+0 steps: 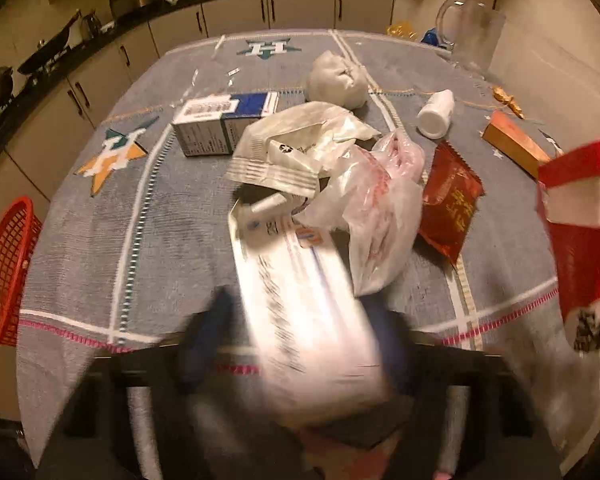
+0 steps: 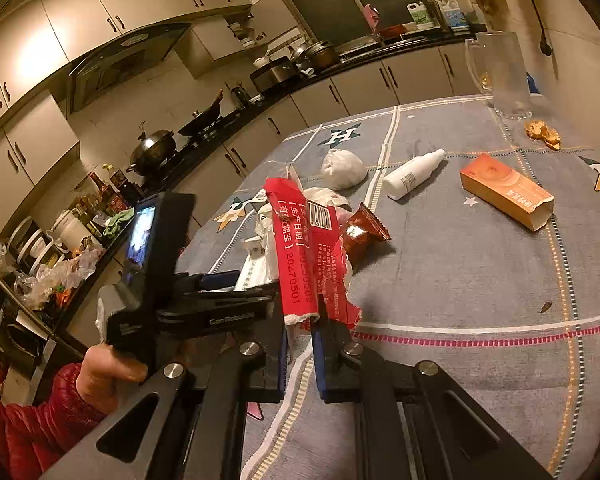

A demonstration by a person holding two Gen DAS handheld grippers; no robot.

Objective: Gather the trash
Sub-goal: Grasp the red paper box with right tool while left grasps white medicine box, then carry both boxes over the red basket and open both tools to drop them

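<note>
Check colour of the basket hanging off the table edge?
Red-orange plastic mesh basket; shows only in the left wrist view.

Grey tablecloth [image 1: 100,240] with white lines, pink stitching, star emblems. Red basket [image 1: 4,276] at left edge. Red torn wrapper [image 2: 300,256]; orange box [image 2: 508,194].

Motion blur smears the white box [image 1: 300,300] between the left gripper [image 1: 300,344] fingers.
</note>
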